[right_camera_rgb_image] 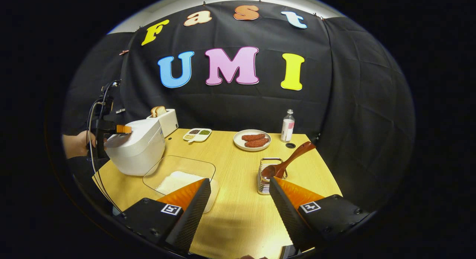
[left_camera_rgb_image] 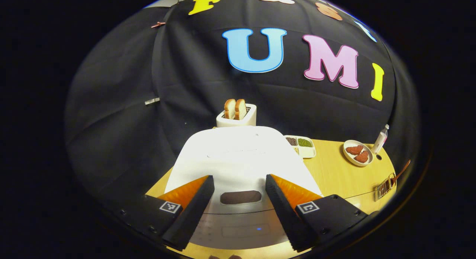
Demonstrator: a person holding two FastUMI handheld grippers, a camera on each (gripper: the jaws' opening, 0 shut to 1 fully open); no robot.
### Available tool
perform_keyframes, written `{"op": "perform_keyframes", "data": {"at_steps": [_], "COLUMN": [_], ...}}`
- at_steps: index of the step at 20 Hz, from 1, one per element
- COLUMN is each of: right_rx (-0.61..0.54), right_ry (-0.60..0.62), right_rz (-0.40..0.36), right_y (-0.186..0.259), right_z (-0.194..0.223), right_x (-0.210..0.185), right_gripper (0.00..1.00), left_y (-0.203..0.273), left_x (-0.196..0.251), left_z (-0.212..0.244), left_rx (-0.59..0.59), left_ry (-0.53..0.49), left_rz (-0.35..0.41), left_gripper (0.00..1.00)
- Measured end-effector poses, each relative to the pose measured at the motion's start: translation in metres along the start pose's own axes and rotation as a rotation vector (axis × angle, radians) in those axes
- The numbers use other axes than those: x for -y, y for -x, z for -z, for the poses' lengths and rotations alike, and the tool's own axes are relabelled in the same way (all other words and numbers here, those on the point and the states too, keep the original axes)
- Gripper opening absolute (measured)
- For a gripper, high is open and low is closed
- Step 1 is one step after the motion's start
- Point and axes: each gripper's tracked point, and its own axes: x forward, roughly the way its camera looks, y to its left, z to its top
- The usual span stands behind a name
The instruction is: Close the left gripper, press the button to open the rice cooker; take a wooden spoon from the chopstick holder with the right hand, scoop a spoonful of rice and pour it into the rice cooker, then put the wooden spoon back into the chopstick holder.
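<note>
1. The surface (right_camera_rgb_image: 238,214) is pale wood with a fine straight grain; no brand or label on anything here can be read.
2. The rice cooker (left_camera_rgb_image: 238,158) is glossy white, rounded, its lid down. It stands at the surface's left end. In the left gripper view a dark rectangular button (left_camera_rgb_image: 240,197) and a small blue light show on its front.
3. The left claw (left_camera_rgb_image: 240,205) is open, its black textured fingers (left_camera_rgb_image: 193,210) either side of that button, not touching it. Square black-and-white marker tags sit on its fingers.
4. The right claw (right_camera_rgb_image: 240,210) is open and empty above the surface.
5. A clear, round-cornered container (right_camera_rgb_image: 180,177) holding white rice lies just beside the cooker.
6. The chopstick holder (right_camera_rgb_image: 266,179) is ribbed shiny metal, near the right claw.
7. The wooden spoon (right_camera_rgb_image: 288,160) is glossy reddish-brown, leaning tilted in the holder, bowl down.
</note>
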Motion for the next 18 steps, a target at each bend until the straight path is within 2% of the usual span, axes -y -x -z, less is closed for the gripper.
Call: {"op": "perform_keyframes", "data": {"at_steps": [2, 4, 8, 11, 13, 15, 18], "right_rx": [0.007, 0.063, 0.161, 0.215, 0.195, 0.172, 0.148], "right_ry": [0.012, 0.045, 0.068, 0.054, 0.027, -0.027, -0.059], "right_rz": [-0.005, 0.028, 0.054, 0.127, 0.200, 0.255, 0.287], "right_y": [-0.004, -0.005, 0.006, 0.028, 0.050, 0.076, 0.103], "right_z": [-0.009, -0.031, -0.069, -0.080, -0.064, -0.045, -0.017], "right_x": [0.002, 0.014, 0.014, 0.021, 0.029, 0.029, 0.018], "right_gripper": [0.99, 0.99, 1.00, 1.00, 0.98, 0.98, 0.98], "left_y": [0.028, 0.065, 0.129, 0.177, 0.205, 0.231, 0.262], "left_x": [0.008, 0.020, 0.026, 0.019, 0.017, 0.022, 0.034], "left_z": [-0.023, -0.044, -0.062, -0.060, -0.045, -0.022, 0.006], "left_rx": [0.097, 0.178, 0.269, 0.345, 0.362, 0.347, 0.349], "left_ry": [0.064, 0.118, 0.167, 0.121, 0.064, 0.019, -0.024], "left_rz": [-0.003, 0.025, 0.047, 0.054, 0.056, 0.098, 0.182], "left_gripper": [0.97, 0.95, 0.95, 0.95, 0.95, 0.95, 0.95]}}
